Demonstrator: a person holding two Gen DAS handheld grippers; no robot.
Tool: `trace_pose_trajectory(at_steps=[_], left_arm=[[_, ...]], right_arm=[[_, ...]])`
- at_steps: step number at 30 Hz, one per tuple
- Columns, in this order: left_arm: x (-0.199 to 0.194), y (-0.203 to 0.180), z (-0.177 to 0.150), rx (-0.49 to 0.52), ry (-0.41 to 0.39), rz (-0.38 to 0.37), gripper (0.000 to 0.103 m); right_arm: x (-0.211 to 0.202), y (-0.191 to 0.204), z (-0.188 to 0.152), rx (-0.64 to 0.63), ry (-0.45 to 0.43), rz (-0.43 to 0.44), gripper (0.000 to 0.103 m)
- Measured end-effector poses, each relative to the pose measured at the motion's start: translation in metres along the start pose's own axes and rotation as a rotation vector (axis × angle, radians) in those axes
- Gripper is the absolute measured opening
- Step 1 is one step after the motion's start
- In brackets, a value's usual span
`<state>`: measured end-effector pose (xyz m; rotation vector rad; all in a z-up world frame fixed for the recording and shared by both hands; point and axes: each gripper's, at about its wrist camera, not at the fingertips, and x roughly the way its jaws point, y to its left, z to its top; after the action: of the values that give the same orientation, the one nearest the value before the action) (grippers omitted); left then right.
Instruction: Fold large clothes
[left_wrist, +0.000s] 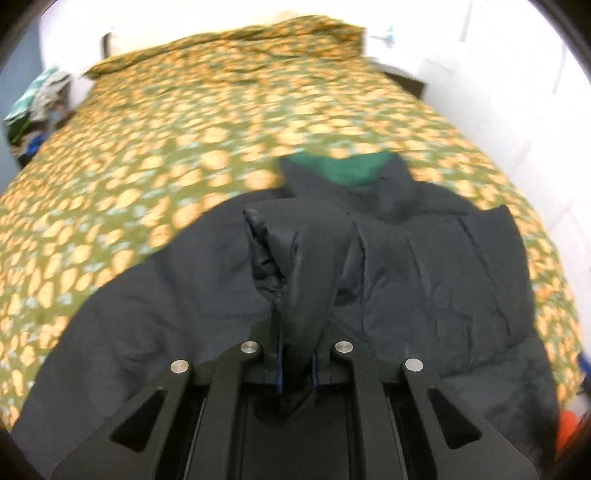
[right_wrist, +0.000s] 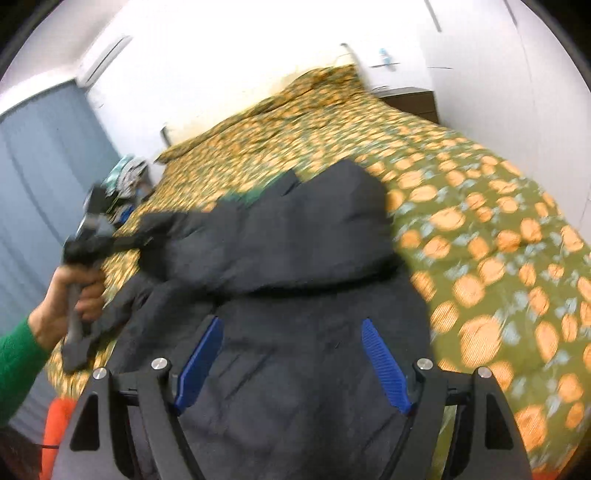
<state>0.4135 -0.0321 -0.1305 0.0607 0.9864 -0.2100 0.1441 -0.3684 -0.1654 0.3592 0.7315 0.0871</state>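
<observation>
A person's left hand (right_wrist: 79, 291), in a green sleeve (right_wrist: 16, 363), holds the left gripper (left_wrist: 297, 354), clenched on a bunched fold of the jacket (left_wrist: 424, 273). The jacket is dark navy, puffy and creased, with a green lining (left_wrist: 347, 168) showing at its collar. It lies spread on a bed (left_wrist: 155, 155) with a green cover printed with orange shapes, one part already folded over the rest. The right gripper (right_wrist: 291, 363) hangs above the jacket's near part, its blue pads (right_wrist: 384, 365) wide apart, gripping nothing.
</observation>
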Motion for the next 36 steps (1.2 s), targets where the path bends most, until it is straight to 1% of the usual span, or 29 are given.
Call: trace_pose_trajectory(at_steps=[2,5,8,9,11,13,15,18,19,21,23,24,27,29,30,32,34,36], left_arm=[[0.015,0.015,-0.008,-0.009,0.024,0.049,0.009],[0.039,0.026,-0.021,-0.029,0.052,0.063,0.009],[0.054,0.026,-0.036,-0.033,0.045,0.074,0.011],[0.057,0.026,-0.036,-0.031,0.041,0.078,0.012],[0.064,0.027,-0.040,-0.028,0.028,0.087,0.016],[0.067,0.029,-0.045,-0.027,0.021,0.086,0.019],[0.067,0.030,-0.049,-0.030,0.014,0.078,0.021],[0.070,0.033,-0.054,-0.031,0.003,0.053,0.024],[0.071,0.033,-0.055,-0.033,0.000,0.047,0.025],[0.072,0.033,-0.058,-0.033,-0.008,0.046,0.025],[0.074,0.033,-0.060,-0.032,-0.010,0.046,0.026],[0.075,0.033,-0.060,-0.034,-0.012,0.044,0.026],[0.076,0.035,-0.063,-0.043,-0.023,0.036,0.026],[0.077,0.035,-0.064,-0.046,-0.029,0.038,0.027],[0.077,0.034,-0.065,-0.043,-0.032,0.043,0.027],[0.077,0.032,-0.066,-0.033,-0.036,0.053,0.027],[0.078,0.031,-0.067,-0.030,-0.038,0.057,0.027],[0.078,0.031,-0.067,-0.032,-0.038,0.056,0.028]], right_arm=[[0.012,-0.009,0.021,0.003,-0.007,-0.018,0.080],[0.041,-0.018,0.049,0.007,0.015,-0.060,0.080],[0.079,-0.023,0.073,0.014,0.045,-0.095,0.080],[0.091,-0.023,0.080,0.007,0.055,-0.103,0.080],[0.122,-0.018,0.088,-0.046,0.078,-0.123,0.079],[0.146,-0.016,0.088,-0.081,0.100,-0.121,0.079],[0.174,-0.012,0.079,-0.131,0.152,-0.118,0.079],[0.210,-0.021,0.058,-0.145,0.290,-0.138,0.079],[0.216,-0.026,0.055,-0.128,0.314,-0.137,0.080],[0.220,-0.033,0.056,-0.092,0.331,-0.134,0.079],[0.220,-0.031,0.063,-0.088,0.366,-0.148,0.079],[0.216,-0.027,0.069,-0.094,0.371,-0.154,0.079],[0.199,-0.013,0.096,-0.097,0.288,-0.114,0.079],[0.198,-0.005,0.118,-0.104,0.228,-0.094,0.079],[0.203,-0.002,0.126,-0.106,0.216,-0.086,0.079],[0.225,-0.001,0.138,-0.104,0.226,-0.076,0.079],[0.253,-0.008,0.138,-0.092,0.242,-0.110,0.079],[0.273,-0.018,0.132,-0.073,0.277,-0.130,0.079]])
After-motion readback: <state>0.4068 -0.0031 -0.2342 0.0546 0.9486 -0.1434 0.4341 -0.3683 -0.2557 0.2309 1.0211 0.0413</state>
